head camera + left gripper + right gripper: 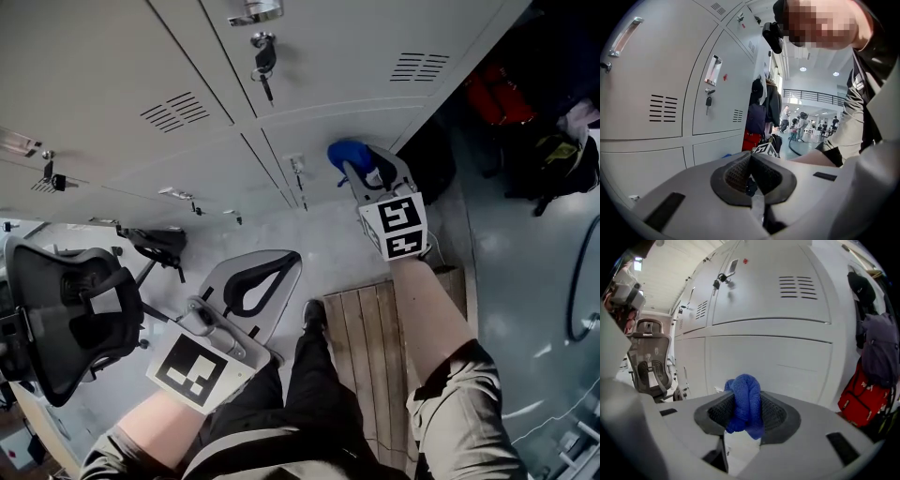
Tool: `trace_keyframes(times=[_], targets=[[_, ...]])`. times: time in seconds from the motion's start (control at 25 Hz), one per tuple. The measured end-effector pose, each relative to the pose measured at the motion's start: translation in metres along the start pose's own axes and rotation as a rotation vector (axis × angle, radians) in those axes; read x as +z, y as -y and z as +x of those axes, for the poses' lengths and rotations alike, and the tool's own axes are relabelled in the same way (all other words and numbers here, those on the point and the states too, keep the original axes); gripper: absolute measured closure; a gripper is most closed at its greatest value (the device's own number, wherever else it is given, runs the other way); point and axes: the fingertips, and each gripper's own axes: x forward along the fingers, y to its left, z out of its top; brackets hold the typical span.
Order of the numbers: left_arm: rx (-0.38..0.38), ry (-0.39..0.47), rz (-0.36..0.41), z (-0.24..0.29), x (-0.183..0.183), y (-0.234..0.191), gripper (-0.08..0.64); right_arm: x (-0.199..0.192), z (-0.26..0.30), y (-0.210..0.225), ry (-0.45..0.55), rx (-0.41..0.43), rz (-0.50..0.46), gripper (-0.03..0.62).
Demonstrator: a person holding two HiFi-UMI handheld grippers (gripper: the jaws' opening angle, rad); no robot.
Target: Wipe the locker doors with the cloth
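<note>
Your right gripper [745,412] has its jaws clamped on the bunched blue cloth [744,394], at one o'clock in the head view. It is close to the lower locker door [773,359], apparently ready to wipe. Your left gripper [751,174], jaws together and empty, hangs at seven o'clock, clear of the work.

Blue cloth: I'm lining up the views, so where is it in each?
Head view: blue cloth upper centre, held by the right gripper.
Left gripper view: blue cloth probably the tiny sliver at centre.
Right gripper view: blue cloth centre, between the jaws.
Shared landmark: red bag.
</note>
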Motion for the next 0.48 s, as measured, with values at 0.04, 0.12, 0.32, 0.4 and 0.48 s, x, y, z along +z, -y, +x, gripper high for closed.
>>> trace_keyframes(times=[0.04, 0.12, 0.32, 0.4, 0.48], targets=[[-0.001, 0.002, 0.0, -0.002, 0.001, 0.0, 0.553, 0.001, 0.007, -0.016, 0.003, 0.022, 0.004, 0.439], [0.0, 0.002, -0.002, -0.007, 0.002, -0.001, 0.554, 0.004, 0.02, -0.045, 0.005, 0.055, 0.012, 0.439], [0.006, 0.011, -0.006, -0.022, 0.006, -0.009, 0.553, 0.009, 0.047, -0.084, -0.004, 0.094, 0.01, 0.439], [0.004, 0.015, -0.006, -0.027, 0.007, -0.011, 0.554, 0.008, 0.053, -0.09, -0.013, 0.099, 0.002, 0.439], [0.003, 0.019, -0.009, -0.031, 0.006, -0.013, 0.554, 0.006, 0.055, -0.088, -0.017, 0.092, -0.004, 0.439]])
